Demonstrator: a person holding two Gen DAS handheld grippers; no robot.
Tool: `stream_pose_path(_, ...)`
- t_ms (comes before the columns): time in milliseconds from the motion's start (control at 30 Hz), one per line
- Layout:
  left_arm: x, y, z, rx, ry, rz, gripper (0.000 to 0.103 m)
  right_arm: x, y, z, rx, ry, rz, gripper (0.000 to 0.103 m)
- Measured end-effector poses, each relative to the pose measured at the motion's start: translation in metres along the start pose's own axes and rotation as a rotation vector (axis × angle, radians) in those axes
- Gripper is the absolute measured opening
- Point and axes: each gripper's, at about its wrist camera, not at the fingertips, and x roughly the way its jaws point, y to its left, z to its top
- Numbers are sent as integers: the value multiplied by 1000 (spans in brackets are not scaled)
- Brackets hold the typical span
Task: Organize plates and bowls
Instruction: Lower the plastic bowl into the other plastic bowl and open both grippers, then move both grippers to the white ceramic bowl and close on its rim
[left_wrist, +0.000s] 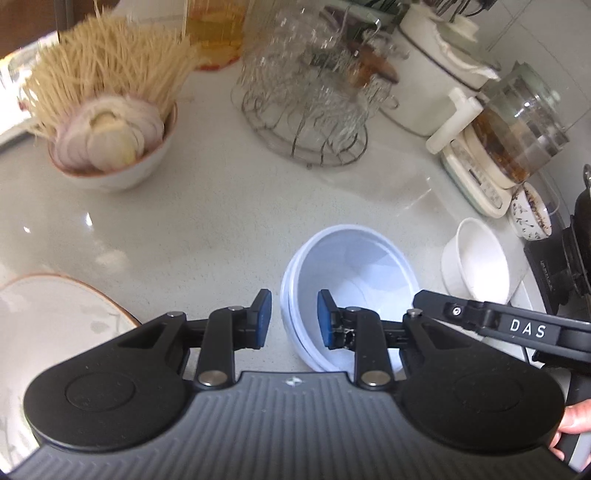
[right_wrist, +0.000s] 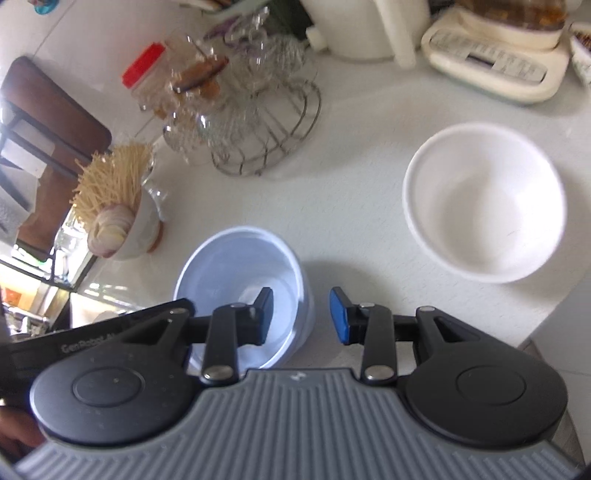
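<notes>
A pale blue bowl (left_wrist: 354, 266), seemingly two nested, sits tilted between both grippers. My left gripper (left_wrist: 294, 317) straddles its left rim, one pad outside and one inside, and is shut on the wall. From the right, a finger (left_wrist: 424, 301) of the other gripper reaches the opposite rim. In the right wrist view my right gripper (right_wrist: 302, 317) is shut on the right wall of the blue bowl (right_wrist: 236, 266), its left finger inside. A white bowl (right_wrist: 484, 203) stands empty on the counter to the right. A white plate (left_wrist: 55, 325) with a brown rim lies at the lower left.
A bowl of dry noodles and sliced onion (left_wrist: 110, 147) stands at the back left. A wire rack of glasses (left_wrist: 306, 103) is behind the blue bowl. A rice cooker (left_wrist: 436, 66) and a glass kettle (left_wrist: 517, 136) line the right. The counter's edge (right_wrist: 535, 332) runs close by.
</notes>
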Motion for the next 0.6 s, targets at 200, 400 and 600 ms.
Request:
stream_pose_path(200,-36,-5,2,40,-76,-29,31,-39,14,0,-62,-138,-34,38)
stream_pose_path(400,-79,-13,4,90,-139,-63,31,-80,35,-4,-105,-249,-47,38)
stream_pose_path(600,-121,-18,-1,152,-208,-88,31,-109,57,-18,-120,-310,-59,38)
